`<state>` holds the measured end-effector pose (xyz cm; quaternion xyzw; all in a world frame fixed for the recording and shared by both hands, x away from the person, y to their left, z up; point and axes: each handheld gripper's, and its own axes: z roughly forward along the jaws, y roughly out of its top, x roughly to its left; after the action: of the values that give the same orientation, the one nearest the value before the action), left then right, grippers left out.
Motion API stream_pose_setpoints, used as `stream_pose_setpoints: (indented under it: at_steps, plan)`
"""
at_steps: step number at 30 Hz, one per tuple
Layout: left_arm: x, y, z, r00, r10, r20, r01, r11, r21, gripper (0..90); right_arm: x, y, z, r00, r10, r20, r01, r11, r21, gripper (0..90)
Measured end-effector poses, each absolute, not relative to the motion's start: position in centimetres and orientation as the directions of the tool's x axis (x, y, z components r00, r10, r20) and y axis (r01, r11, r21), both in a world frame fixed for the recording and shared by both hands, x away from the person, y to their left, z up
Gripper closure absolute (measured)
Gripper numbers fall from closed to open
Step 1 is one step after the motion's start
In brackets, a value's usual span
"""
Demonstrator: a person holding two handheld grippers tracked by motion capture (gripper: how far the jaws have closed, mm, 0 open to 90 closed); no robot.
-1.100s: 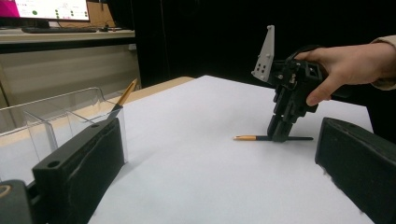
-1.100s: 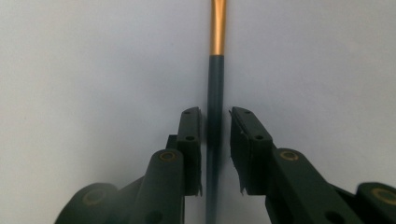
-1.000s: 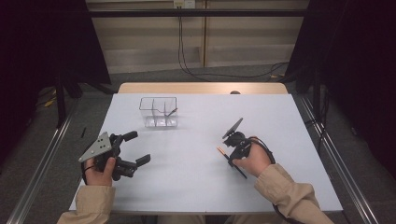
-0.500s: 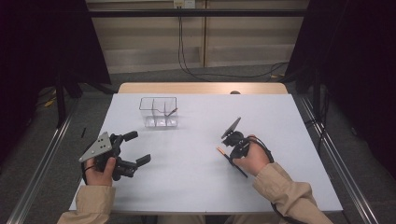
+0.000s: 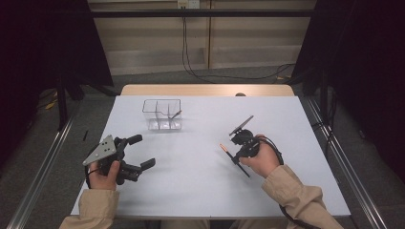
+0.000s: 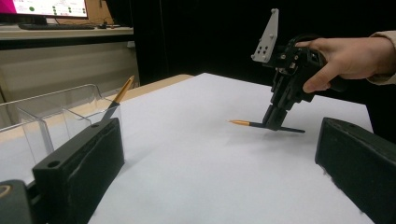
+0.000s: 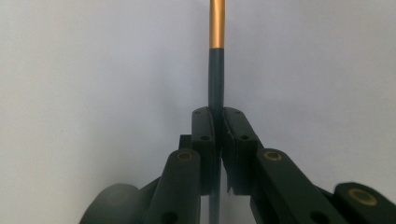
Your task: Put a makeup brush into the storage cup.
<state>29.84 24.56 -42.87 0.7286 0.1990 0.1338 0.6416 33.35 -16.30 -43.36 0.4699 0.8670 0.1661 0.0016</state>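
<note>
Right gripper view: right tongs (image 7: 218,126) clamped on pen (image 7: 216,74); left tongs (image 5: 141,151) wide, well apart.

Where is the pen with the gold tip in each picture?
High view: the pen lies right of centre, pinched by the right hand-held gripper.
Left gripper view: it is right of centre, level, just above the table.
Right gripper view: it runs straight up the middle, between the shut jaws.
Shared landmark: the white table.
</note>
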Motion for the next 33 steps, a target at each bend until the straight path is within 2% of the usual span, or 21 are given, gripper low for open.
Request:
stream_pose_setpoints:
  at_steps: [9,18,33]
  plan:
    - [29.9,24.4,-43.0,0.884,0.463,-0.066,0.124,-0.094,0.988,1.1,33.2,-17.4,-42.4,-0.547,0.815,0.193,0.796,0.434,0.422,84.1]
    - [30.0,24.3,-43.1,0.885,0.461,-0.068,0.125,-0.094,0.988,1.1,32.9,-17.5,-41.7,-0.566,0.799,0.205,0.733,0.374,0.568,84.1]
    - [30.0,24.4,-43.1,0.885,0.461,-0.069,0.125,-0.094,0.988,1.1,32.0,-17.6,-41.0,-0.648,0.743,0.169,0.531,0.281,0.799,84.1]
